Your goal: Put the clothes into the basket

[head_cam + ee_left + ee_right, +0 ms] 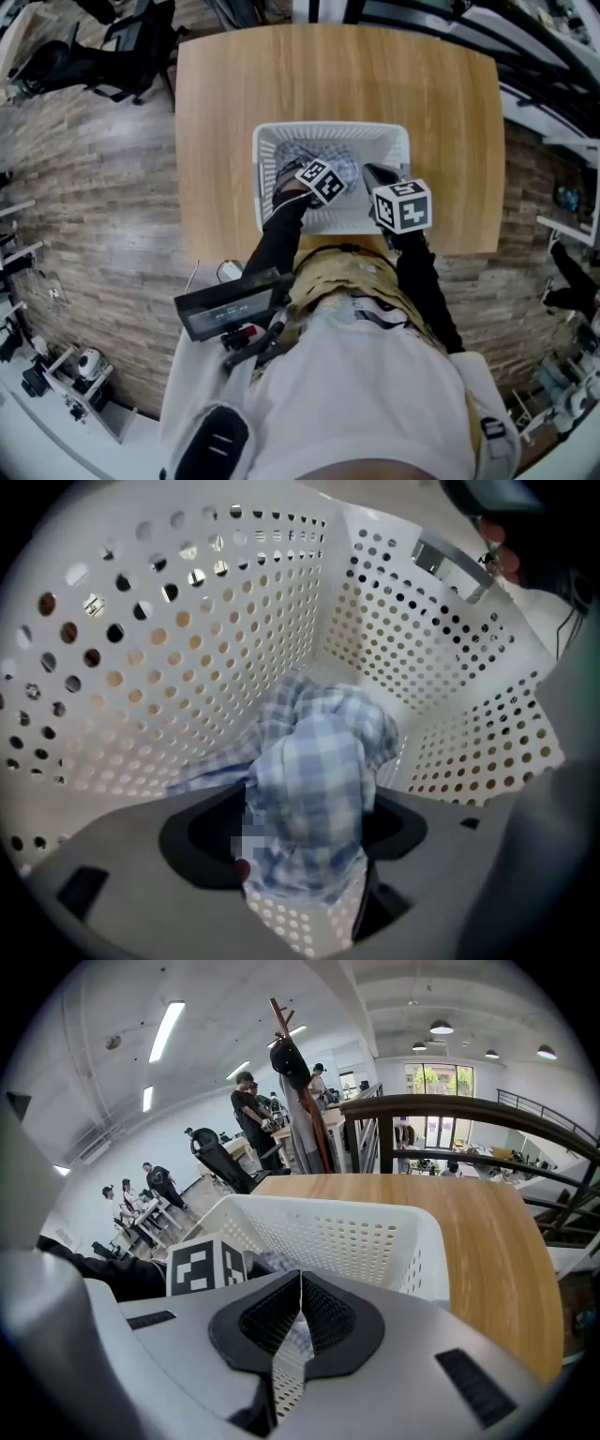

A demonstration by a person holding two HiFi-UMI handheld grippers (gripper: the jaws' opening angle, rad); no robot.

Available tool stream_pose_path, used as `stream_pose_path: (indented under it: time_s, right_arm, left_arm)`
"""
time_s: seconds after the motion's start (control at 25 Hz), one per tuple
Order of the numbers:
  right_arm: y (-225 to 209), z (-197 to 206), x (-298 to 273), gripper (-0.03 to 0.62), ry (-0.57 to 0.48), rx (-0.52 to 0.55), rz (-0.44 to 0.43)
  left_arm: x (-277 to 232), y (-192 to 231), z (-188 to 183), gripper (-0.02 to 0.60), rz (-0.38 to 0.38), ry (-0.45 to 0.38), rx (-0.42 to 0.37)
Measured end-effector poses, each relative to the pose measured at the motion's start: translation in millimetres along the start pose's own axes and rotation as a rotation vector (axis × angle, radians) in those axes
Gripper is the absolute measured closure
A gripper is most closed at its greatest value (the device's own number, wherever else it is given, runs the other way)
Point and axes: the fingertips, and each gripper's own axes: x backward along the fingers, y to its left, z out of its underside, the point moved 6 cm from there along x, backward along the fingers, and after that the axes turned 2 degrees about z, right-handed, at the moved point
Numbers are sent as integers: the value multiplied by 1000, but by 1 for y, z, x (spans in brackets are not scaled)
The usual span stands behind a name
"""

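In the left gripper view, find the left gripper (298, 855) down inside the basket (187, 667), jaws spread wide and pads off the cloth, released, yet with the shirt (314, 780) heaped between them; judge the step as the let-go after the drop; to do it well, keep the jaws wide and lift straight up, clear of the folds; watch for a fold snagging on a pad and riding back over the rim, and shake it loose gently if so; avoid knocking the perforated wall on the way out; in the right gripper view, note the right gripper (298, 1321) clenched on nothing, pads pressed edge to edge, at the basket's near right corner with the table (487, 1232) beyond; keep it there, out of the way; as for the shirt: pale blue-and-white check, soft and crumpled, bunched into a tall hump on the basket's bottom near a corner, one end trailing off to the left; probably light and limp, likely to cling, then slump flat once freed; in the head view, see only a patch of it, wholly inside the white basket by the table's near edge.
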Motion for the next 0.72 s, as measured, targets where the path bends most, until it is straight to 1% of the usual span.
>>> stream_pose_path:
  time_s: [0.08, 0.16, 0.24, 0.32, 0.4, 0.52, 0.56, 0.64, 0.72]
  right_arm:
    - [-6, -7, -7, 572, -17, -1, -3]
    - [-11, -17, -12, 572, -38, 1, -5]
    - [-16, -29, -14, 572, -65, 11, 2]
    - [-19, -42, -12, 572, -112, 42, 15]
    - [-18, -59, -6, 572, -188, 89, 26]
    - [-15, -90, 4, 572, -322, 137, 40]
    - [-14, -100, 8, 572, -362, 145, 38]
    - [-13, -118, 15, 572, -433, 137, 12]
    - [-15, -134, 26, 572, -506, 106, -36]
  left_arm:
    - [12, 11, -6, 252, -24, -30, 13]
    - [29, 26, -13, 252, -59, -80, 41]
    - [49, 39, -24, 252, -93, -153, 70]
    - [71, 47, -39, 260, -109, -240, 95]
    - [96, 53, -54, 362, -134, -331, 118]
    - [144, 70, -74, 547, -247, -498, 163]
    - [161, 75, -80, 579, -282, -562, 184]
    - [192, 82, -92, 580, -325, -686, 214]
    - [219, 84, -106, 580, -349, -794, 227]
